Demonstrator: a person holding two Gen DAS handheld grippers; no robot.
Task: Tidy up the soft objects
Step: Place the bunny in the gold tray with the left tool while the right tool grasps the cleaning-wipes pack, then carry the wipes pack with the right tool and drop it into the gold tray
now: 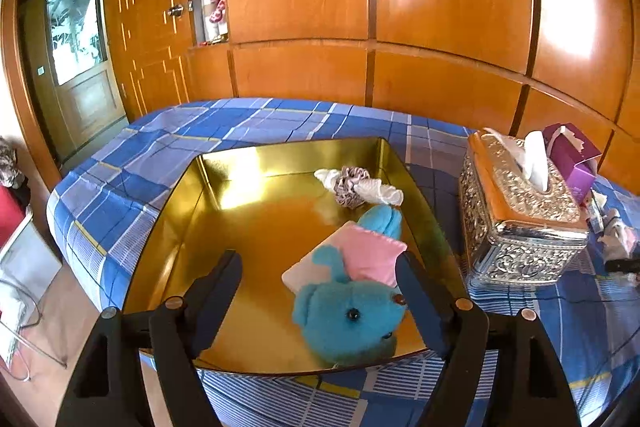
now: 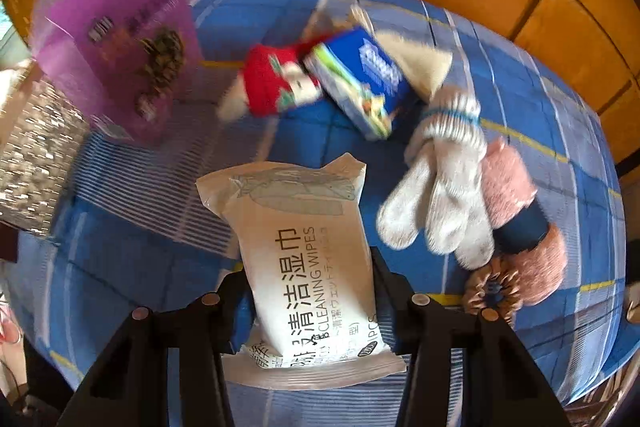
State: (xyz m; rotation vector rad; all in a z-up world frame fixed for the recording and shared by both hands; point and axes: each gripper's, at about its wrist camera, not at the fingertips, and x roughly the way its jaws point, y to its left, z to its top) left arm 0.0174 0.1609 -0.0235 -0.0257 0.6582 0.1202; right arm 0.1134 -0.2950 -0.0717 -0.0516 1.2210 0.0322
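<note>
While your left gripper (image 1: 318, 271) hangs open over the gold tin (image 1: 168, 219), the blue plush toy (image 1: 348, 311) lies inside it on the bed (image 1: 120, 163). Your right gripper (image 2: 308, 267) is clamped on the wipes pack (image 2: 304, 239), near the white glove (image 2: 440, 187).

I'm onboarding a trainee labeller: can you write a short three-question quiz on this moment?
1. True or false: the right hand-held gripper is shut on the pack of cleaning wipes.
2. Which toy lies in the gold tin? A) the blue plush bear B) a yellow duck C) a green frog
3. Fill in: the left hand-held gripper is ____, holding nothing.

Key: 1 true; 2 A; 3 open
</note>
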